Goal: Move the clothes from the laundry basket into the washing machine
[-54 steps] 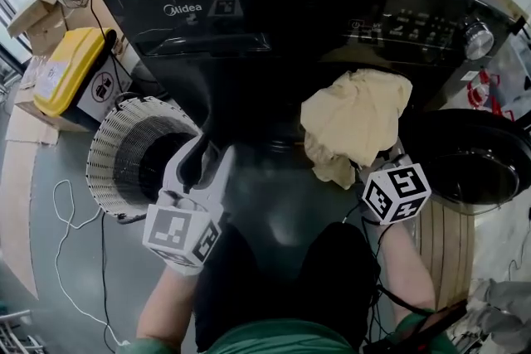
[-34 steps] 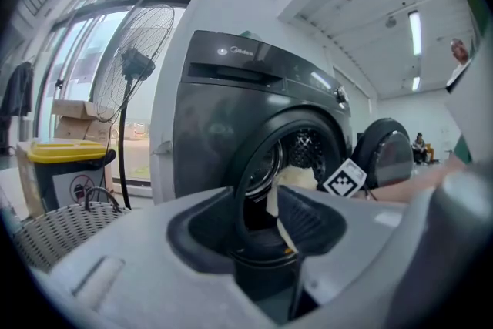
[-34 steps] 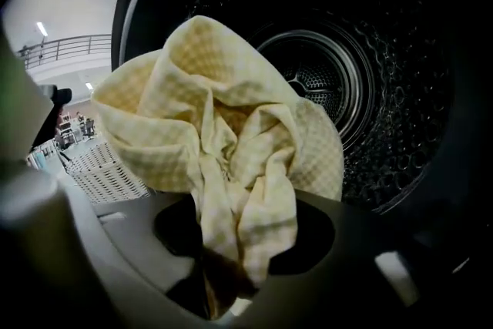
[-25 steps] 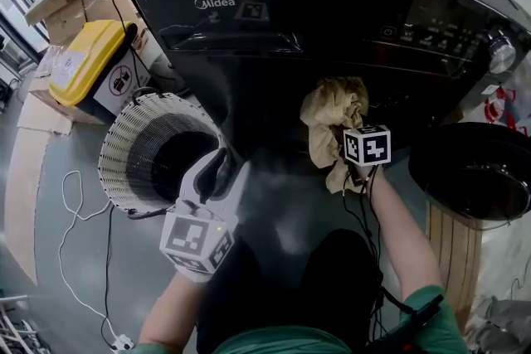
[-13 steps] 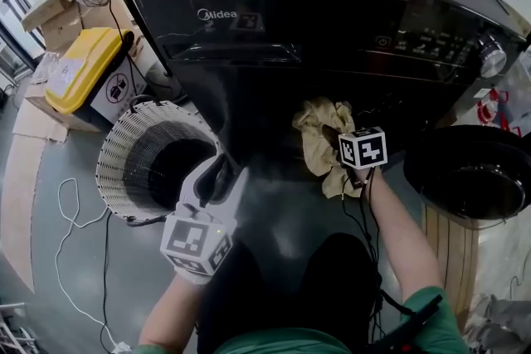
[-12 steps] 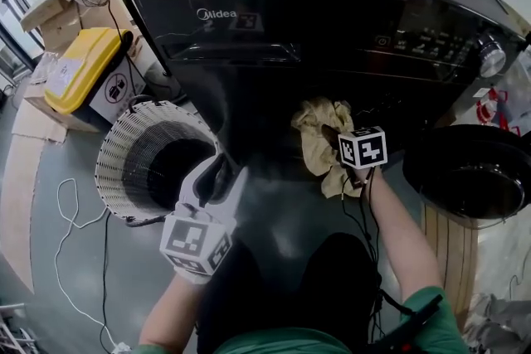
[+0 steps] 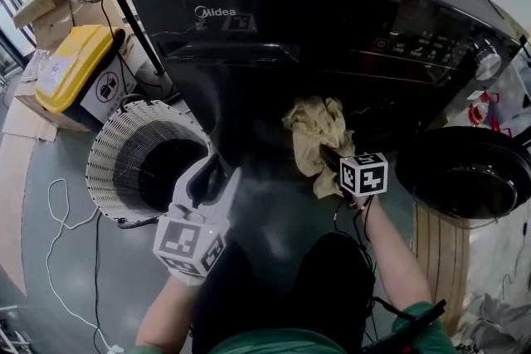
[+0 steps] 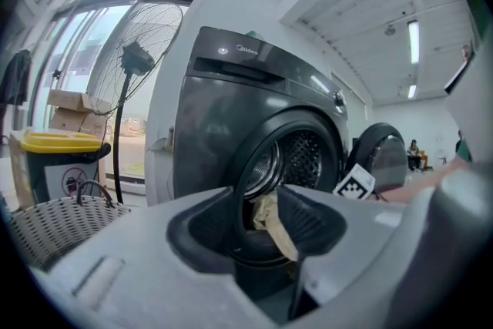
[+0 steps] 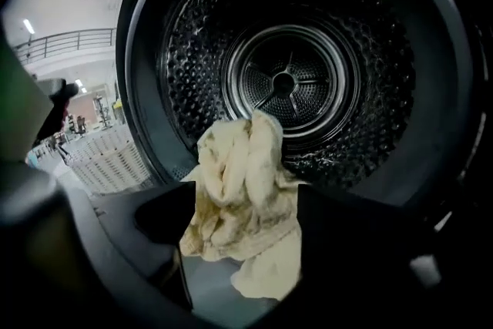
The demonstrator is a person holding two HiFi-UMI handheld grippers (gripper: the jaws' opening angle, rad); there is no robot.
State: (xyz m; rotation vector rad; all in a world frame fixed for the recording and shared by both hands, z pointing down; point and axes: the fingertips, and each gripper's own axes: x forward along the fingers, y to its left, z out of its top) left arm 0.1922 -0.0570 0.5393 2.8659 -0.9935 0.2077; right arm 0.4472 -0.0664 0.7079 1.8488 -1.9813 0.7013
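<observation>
1. Laundry basket point(image 7: 112, 149) stands left of the Midea washing machine point(image 7: 315, 21), with a yellow bin point(image 7: 70, 66) beyond and the machine's door point(image 7: 465, 174) swung open at the right.
2. The left gripper point(image 7: 211, 174) hovers beside the basket, jaws spread and empty.
3. The cream cloth point(image 7: 314, 133) drapes over the drum's lip, between the jaws of the right gripper point(image 7: 330, 155), which have just been opening and stand apart.

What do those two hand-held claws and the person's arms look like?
The left gripper is a pale grey shell with dark inner pads; the right gripper is dark, and its jaws have just been opening, the beige cloth between them. Each carries a cube of black-and-white square markers. Thin black cables trail from the right one along the arm. The sleeves are green.
</observation>
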